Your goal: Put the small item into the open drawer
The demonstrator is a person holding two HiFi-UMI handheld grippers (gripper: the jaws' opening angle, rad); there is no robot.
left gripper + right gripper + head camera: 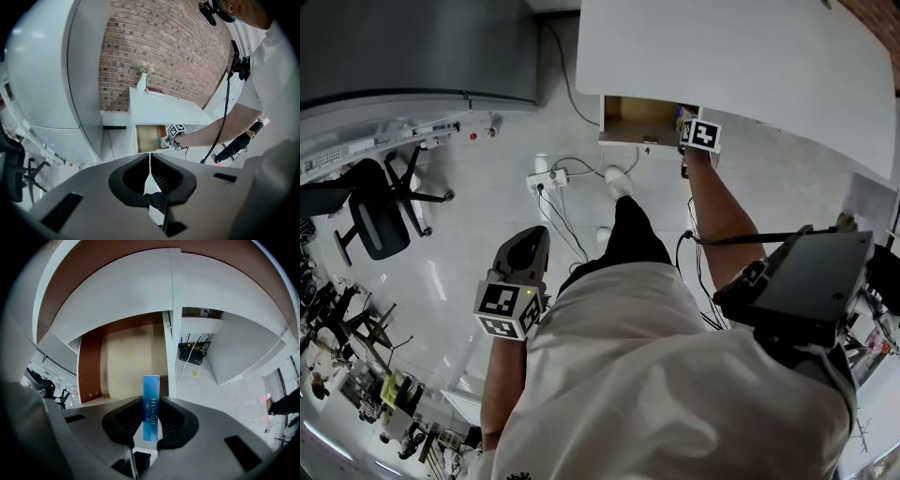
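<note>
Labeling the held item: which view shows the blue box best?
Right gripper view: the blue box sits dead centre, clamped upright in the right gripper, lettering visible. The left gripper view shows only a tiny blue speck far off. The head view mostly hides it behind that gripper.

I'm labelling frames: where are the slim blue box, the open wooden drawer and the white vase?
slim blue box [151, 401], right gripper view, printed face.
open wooden drawer [133, 357], right gripper view, bare floor.
white vase [141, 83], left gripper view, body.

Pale floor [487, 225], power strip [548, 178], office chair [375, 214]
</note>
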